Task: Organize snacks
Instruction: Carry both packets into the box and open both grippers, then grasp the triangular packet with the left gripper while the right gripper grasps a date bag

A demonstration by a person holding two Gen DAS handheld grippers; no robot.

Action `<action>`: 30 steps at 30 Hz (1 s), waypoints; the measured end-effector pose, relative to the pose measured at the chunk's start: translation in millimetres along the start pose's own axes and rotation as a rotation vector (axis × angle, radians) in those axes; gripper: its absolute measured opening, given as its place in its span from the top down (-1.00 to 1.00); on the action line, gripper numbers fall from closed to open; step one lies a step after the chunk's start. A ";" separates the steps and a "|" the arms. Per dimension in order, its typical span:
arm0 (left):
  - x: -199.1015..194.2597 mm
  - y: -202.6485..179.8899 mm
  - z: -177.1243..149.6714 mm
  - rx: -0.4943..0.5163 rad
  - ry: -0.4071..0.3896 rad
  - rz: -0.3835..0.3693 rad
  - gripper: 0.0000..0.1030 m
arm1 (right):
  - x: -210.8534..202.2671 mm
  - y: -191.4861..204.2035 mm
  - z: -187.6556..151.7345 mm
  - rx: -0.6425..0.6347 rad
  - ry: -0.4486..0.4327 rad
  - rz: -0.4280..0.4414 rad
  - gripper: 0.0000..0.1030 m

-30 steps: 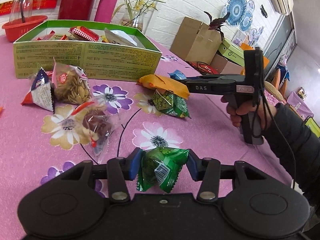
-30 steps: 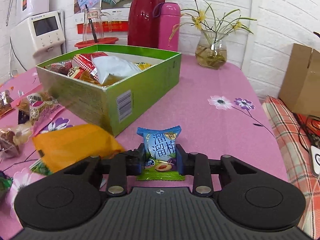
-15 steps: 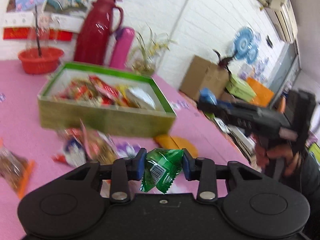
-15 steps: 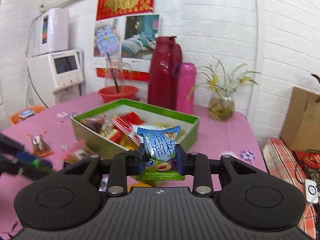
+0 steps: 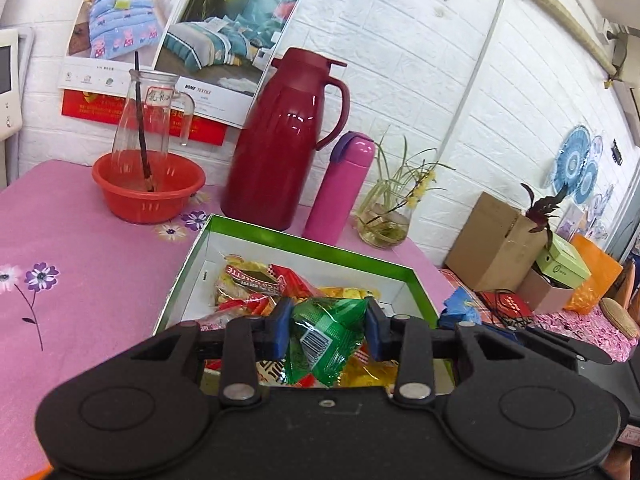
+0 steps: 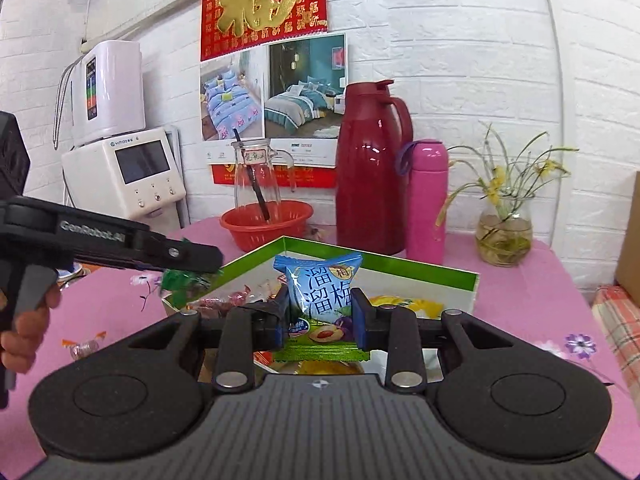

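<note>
Between my left gripper's [image 5: 326, 334] fingers a green packet [image 5: 326, 340] is pinched, between my right gripper's [image 6: 319, 316] a blue packet [image 6: 318, 300], both poised over the box [image 5: 312, 246] below them for dropping.

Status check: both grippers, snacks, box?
Left gripper shut on green snack packet. Right gripper shut on blue plum-candy packet. Both over green cardboard box; nothing blocking.

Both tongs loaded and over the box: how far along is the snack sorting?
Partly done. The green box already holds a pile of wrapped snacks. In hand: the left tongs grip a green snack packet and the right tongs grip a blue plum candy packet, both above the box, unreleased. Left: at least one wrapped candy lies on the pink tablecloth.
</note>
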State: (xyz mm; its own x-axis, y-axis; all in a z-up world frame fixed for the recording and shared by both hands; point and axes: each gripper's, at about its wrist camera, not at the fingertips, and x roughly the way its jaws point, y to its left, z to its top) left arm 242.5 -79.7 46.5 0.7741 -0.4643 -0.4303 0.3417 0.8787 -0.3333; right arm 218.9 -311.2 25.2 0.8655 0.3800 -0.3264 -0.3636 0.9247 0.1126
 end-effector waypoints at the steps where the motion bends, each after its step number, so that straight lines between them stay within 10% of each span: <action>1: 4.2 1.3 0.2 0.001 0.002 0.004 1.00 | 6.4 1.1 -0.3 0.005 0.003 0.002 -0.04; 5: 23.9 8.0 0.5 0.002 0.010 0.015 1.00 | 31.5 6.9 -6.5 -0.020 0.023 -0.008 -0.07; 9: 34.5 17.5 -5.5 -0.016 0.016 0.043 -0.77 | 44.8 12.6 -17.2 -0.101 0.065 -0.054 -0.84; 10: 34.3 20.1 -7.9 -0.022 0.013 0.047 -0.95 | 41.7 13.0 -19.8 -0.113 0.043 -0.063 -0.98; 30: -65.2 -3.4 -36.8 0.010 0.032 0.010 -1.00 | -63.9 41.8 -20.9 -0.123 -0.005 0.031 -1.00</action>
State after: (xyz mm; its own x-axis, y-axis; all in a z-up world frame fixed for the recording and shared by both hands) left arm 171.2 -56.5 44.8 0.7600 -0.4588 -0.4603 0.3394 0.8842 -0.3210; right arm 141.3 -297.2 31.2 0.8548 0.4086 -0.3199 -0.4292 0.9032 0.0069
